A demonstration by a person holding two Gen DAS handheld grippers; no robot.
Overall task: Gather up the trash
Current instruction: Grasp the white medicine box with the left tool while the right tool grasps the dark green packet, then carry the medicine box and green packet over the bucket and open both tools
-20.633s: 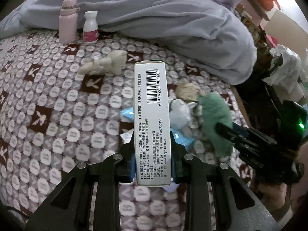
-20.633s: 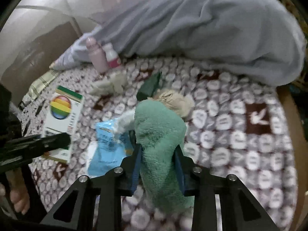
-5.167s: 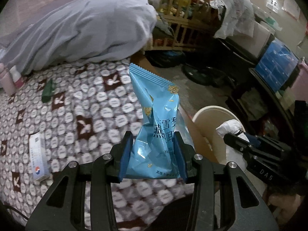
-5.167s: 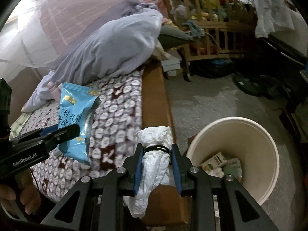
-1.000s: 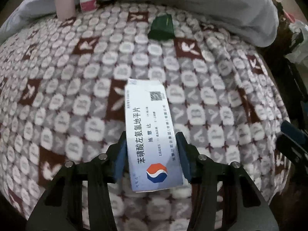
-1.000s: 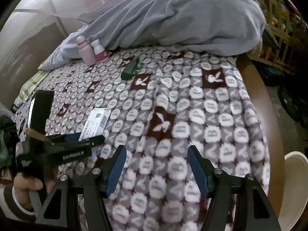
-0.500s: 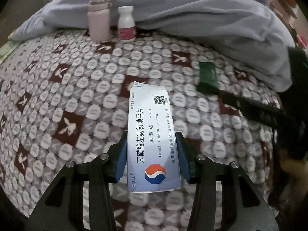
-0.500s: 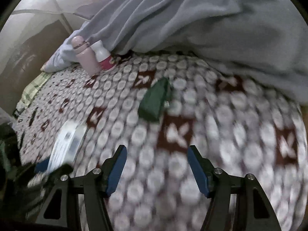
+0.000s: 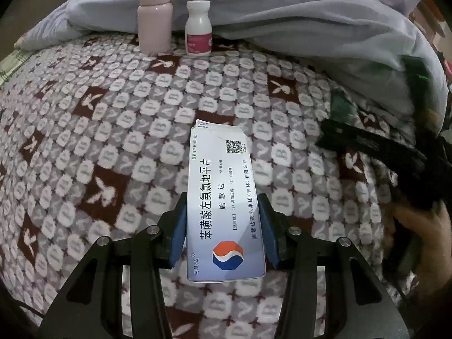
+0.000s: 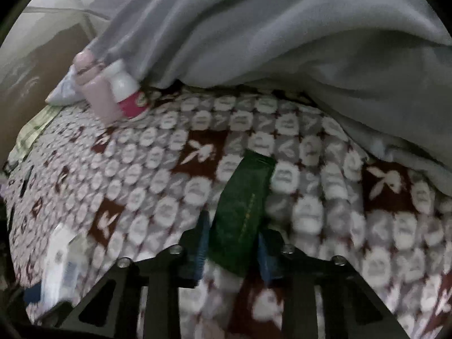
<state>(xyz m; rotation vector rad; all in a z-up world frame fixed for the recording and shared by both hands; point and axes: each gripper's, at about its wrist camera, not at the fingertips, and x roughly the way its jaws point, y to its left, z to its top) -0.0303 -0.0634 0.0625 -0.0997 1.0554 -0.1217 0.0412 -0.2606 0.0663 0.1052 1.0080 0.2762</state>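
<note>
My left gripper (image 9: 223,226) is shut on a white medicine box (image 9: 223,206) with Chinese print and a red-blue logo, held above the patterned bed blanket (image 9: 99,141). My right gripper (image 10: 233,243) has its jaws around a dark green packet (image 10: 243,212) lying on the blanket; the view is blurred and the pads look close to its sides. In the left wrist view the right gripper (image 9: 339,138) reaches in from the right at the green packet (image 9: 341,107). The medicine box also shows blurred in the right wrist view (image 10: 60,268).
A pink flask (image 9: 154,17) and a white pill bottle (image 9: 198,29) stand at the far side of the blanket, against a bunched grey-lilac quilt (image 9: 310,14). Both also show in the right wrist view, flask (image 10: 96,93) and bottle (image 10: 125,90).
The left gripper has lifted the medicine box and turned toward the bottles. The right gripper has moved forward, its jaws now around the green packet and narrower than before.
</note>
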